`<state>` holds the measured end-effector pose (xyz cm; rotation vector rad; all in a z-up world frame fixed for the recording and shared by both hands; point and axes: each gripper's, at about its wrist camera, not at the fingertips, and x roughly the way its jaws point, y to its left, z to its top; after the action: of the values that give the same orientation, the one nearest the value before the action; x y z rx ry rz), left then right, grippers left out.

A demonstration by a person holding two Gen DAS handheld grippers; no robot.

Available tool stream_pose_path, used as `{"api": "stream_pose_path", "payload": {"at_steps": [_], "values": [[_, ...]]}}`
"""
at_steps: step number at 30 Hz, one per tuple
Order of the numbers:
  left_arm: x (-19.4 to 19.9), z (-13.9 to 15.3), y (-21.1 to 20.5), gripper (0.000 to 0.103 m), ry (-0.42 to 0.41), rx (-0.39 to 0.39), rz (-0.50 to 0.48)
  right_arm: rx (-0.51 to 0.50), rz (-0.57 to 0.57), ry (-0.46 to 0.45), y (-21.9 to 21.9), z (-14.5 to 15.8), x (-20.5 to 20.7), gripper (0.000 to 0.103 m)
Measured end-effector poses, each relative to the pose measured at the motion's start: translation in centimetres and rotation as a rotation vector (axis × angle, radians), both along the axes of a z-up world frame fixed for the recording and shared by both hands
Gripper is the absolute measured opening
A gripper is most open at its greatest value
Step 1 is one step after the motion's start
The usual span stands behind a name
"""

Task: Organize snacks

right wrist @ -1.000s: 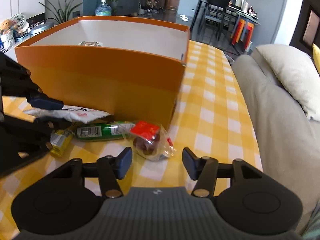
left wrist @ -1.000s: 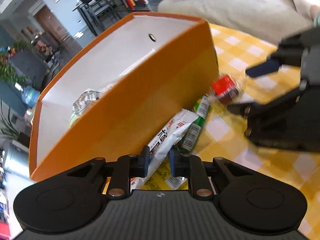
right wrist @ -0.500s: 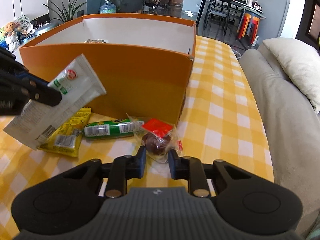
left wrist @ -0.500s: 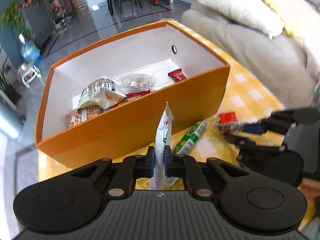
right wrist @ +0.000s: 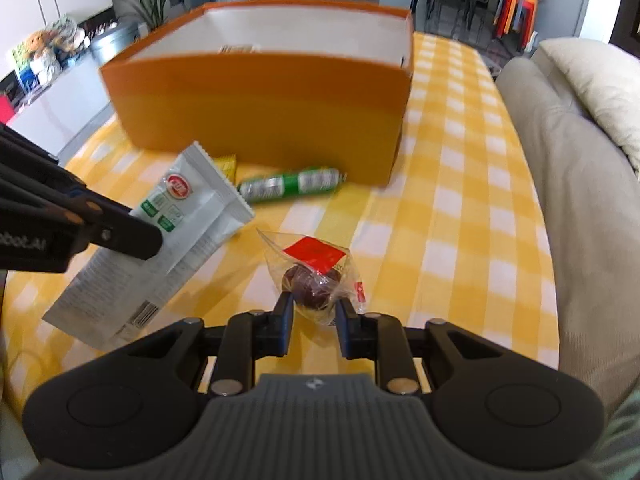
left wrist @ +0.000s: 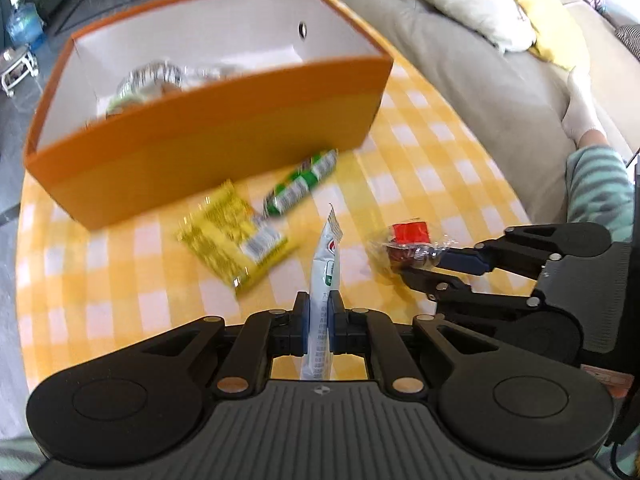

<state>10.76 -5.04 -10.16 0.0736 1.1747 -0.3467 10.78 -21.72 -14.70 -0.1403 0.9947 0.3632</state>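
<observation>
My left gripper [left wrist: 319, 312] is shut on a white snack packet [left wrist: 325, 276] and holds it on edge above the checked cloth; the packet also shows in the right wrist view [right wrist: 176, 232]. My right gripper [right wrist: 314, 310] is shut on a clear wrapped brown sweet with a red label [right wrist: 314, 276], also seen in the left wrist view [left wrist: 406, 246]. An orange box [left wrist: 224, 136] with several snacks inside stands beyond. A green sausage stick [left wrist: 302, 188] and a yellow packet [left wrist: 234, 236] lie on the cloth in front of the box.
The table carries a yellow and white checked cloth [right wrist: 460, 200]. A beige sofa with cushions [right wrist: 580, 128] runs along the right side. A person's striped sleeve [left wrist: 596, 188] shows at the right. Chairs and plants stand in the background.
Both grippers have pulled up and back from the box with their snacks. The right gripper's sweet has left the cloth. The white packet is higher and farther from the box.
</observation>
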Motion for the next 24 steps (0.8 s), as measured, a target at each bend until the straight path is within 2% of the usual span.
{"api": "stream_pose_path", "payload": {"at_steps": [4, 10, 20, 24], "values": [[-0.3, -1.2, -0.2, 0.009, 0.033, -0.012, 0.007, -0.018, 0.006, 0.035, 0.0, -0.7, -0.9, 0.019], [-0.4, -2.1, -1.3, 0.01, 0.055, -0.009, -0.014, -0.02, 0.023, 0.041, 0.0, -1.1, -1.2, 0.02], [-0.3, -4.0, -2.6, 0.015, 0.086, 0.067, -0.047, -0.004, 0.018, 0.075, -0.6, -1.7, -0.9, 0.02], [-0.1, -4.6, -2.8, 0.017, 0.09, 0.075, -0.05, 0.004, 0.011, 0.081, -0.8, -1.9, -0.7, 0.021]]}}
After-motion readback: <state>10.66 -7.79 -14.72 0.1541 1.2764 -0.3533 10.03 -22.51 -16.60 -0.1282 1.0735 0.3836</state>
